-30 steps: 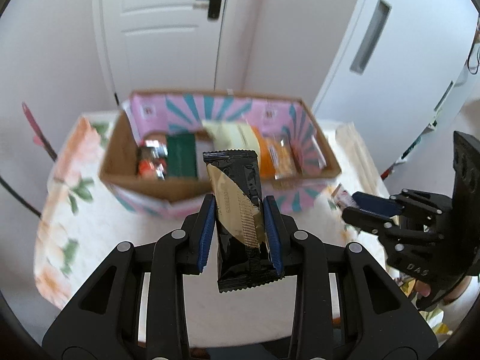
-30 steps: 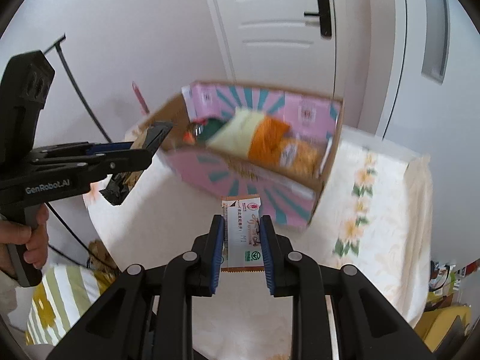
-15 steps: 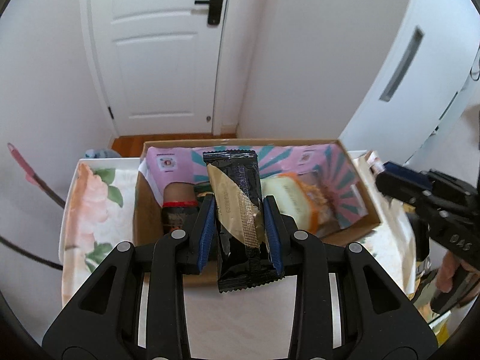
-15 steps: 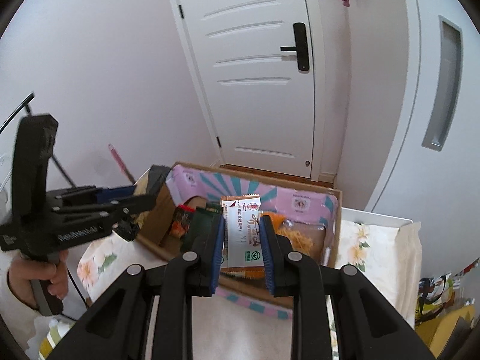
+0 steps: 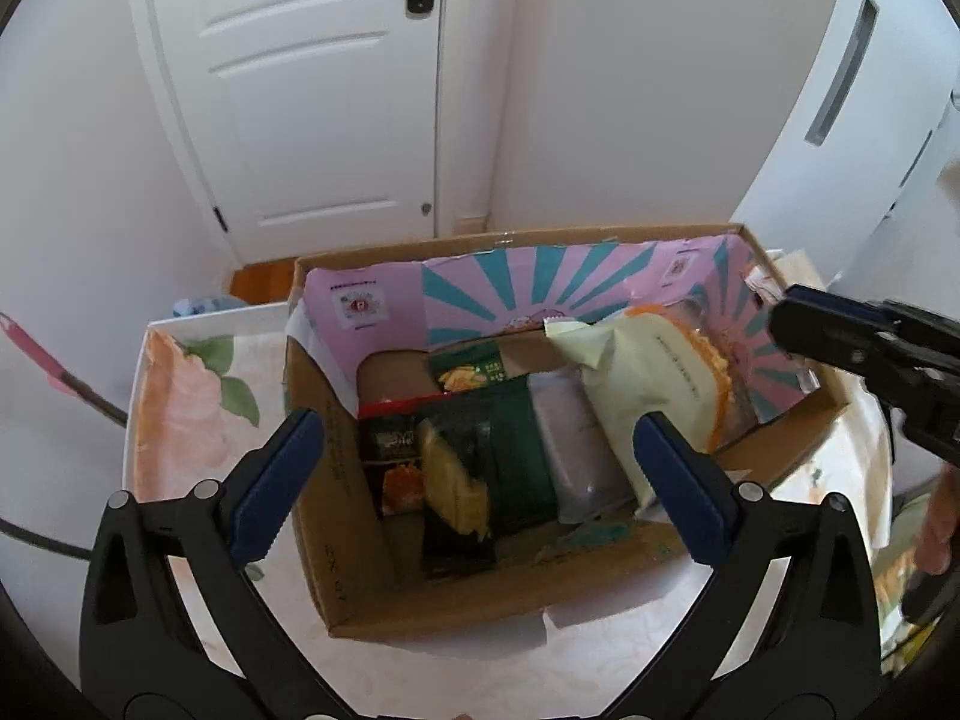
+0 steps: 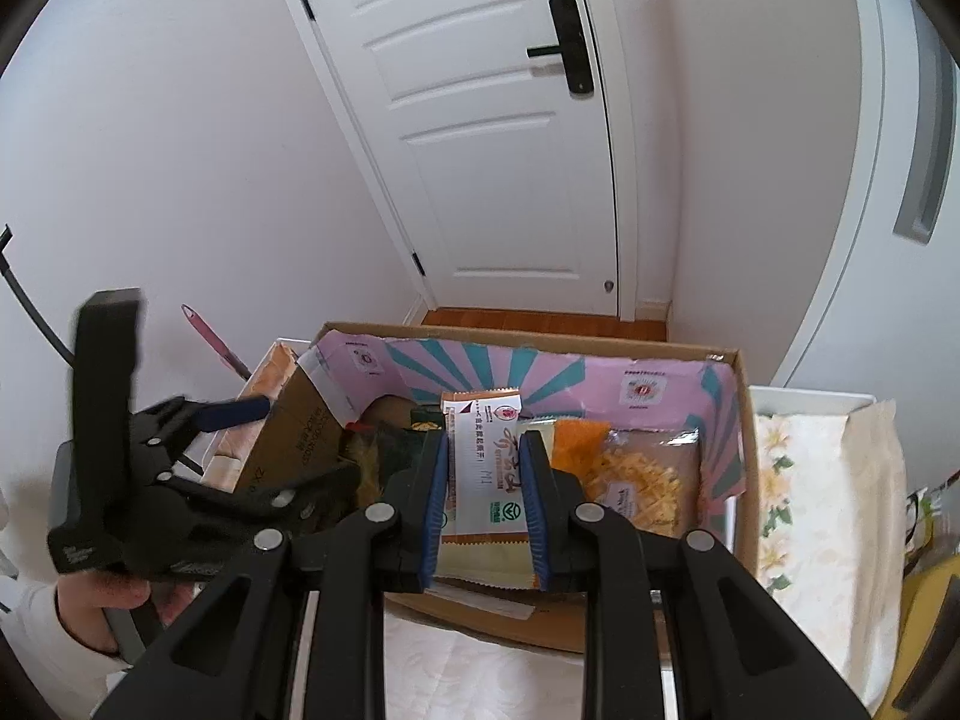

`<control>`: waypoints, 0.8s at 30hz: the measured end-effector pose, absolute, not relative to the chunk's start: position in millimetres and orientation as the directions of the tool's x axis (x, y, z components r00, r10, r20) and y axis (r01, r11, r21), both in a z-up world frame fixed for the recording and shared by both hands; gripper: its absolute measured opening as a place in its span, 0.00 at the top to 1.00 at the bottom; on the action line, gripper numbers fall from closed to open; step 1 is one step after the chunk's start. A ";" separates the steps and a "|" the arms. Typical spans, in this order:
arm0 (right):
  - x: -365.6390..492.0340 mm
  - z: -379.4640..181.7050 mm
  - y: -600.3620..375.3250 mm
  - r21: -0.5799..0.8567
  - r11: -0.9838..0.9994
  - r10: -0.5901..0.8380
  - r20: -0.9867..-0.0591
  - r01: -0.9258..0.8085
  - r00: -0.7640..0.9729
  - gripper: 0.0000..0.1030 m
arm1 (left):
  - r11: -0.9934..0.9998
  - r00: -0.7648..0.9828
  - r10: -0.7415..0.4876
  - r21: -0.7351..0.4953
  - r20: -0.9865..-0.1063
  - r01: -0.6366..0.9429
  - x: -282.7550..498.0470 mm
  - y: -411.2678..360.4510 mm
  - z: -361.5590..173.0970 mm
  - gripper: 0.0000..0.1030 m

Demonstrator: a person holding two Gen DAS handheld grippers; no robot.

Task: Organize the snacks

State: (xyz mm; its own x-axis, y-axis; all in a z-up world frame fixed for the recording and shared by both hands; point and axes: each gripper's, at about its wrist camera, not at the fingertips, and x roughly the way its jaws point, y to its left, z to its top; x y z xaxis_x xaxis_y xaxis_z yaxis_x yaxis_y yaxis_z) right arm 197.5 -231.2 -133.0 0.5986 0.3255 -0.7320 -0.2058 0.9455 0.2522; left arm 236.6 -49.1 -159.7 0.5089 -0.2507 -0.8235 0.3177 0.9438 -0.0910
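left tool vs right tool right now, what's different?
The left tool is wide open and empty; the right tool is shut on a white packet. The left one hangs over the box's left half, where a black-and-gold packet lies; the right one holds its packet upright above the middle. Both are over the box.

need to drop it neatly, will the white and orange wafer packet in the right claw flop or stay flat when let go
The white and orange wafer packet probably stays flat: it stands straight between the right claw's pads without sagging. Likely light, given its thinness. Its glossy film may slide off the pale green bag in the cardboard box.
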 end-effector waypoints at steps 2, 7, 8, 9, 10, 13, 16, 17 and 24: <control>199.5 -134.7 -229.5 0.265 0.943 0.333 -0.732 -0.203 0.594 0.79 | 0.947 0.512 -0.238 -0.079 -0.825 0.312 234.3 -44.3 -159.0 0.00; 209.0 -132.3 -221.3 0.298 0.931 0.364 -0.722 -0.211 0.588 0.78 | 0.951 0.539 -0.215 -0.048 -0.814 0.307 223.9 -34.0 -145.4 0.00; 211.3 -131.0 -218.9 0.307 0.927 0.374 -0.719 -0.215 0.585 0.78 | 0.952 0.546 -0.209 -0.042 -0.811 0.302 222.5 -32.7 -142.6 0.00; 214.8 -129.4 -215.7 0.317 0.922 0.386 -0.715 -0.221 0.583 0.78 | 0.954 0.552 -0.204 -0.037 -0.809 0.299 220.3 -31.1 -140.8 0.00; 217.5 -127.9 -213.0 0.323 0.919 0.394 -0.712 -0.227 0.581 0.78 | 0.955 0.556 -0.199 -0.033 -0.807 0.294 218.3 -28.8 -139.5 0.00; 226.2 -127.0 -203.4 0.315 0.919 0.393 -0.708 -0.235 0.586 0.46 | 0.960 0.557 -0.188 -0.030 -0.809 0.279 213.0 -22.2 -138.5 0.01; 229.1 -125.5 -200.5 0.317 0.922 0.386 -0.709 -0.222 0.590 0.25 | 0.965 0.563 -0.168 -0.018 -0.809 0.261 204.8 -15.7 -137.1 0.01; 227.5 -124.6 -201.9 0.335 0.916 0.398 -0.701 -0.219 0.592 0.25 | 0.967 0.566 -0.164 -0.017 -0.808 0.256 201.7 -13.8 -136.5 0.01; 211.3 -126.6 -209.3 0.326 0.926 0.374 -0.717 -0.191 0.588 0.25 | 0.971 0.580 -0.165 -0.027 -0.798 0.238 190.7 -11.0 -130.7 0.01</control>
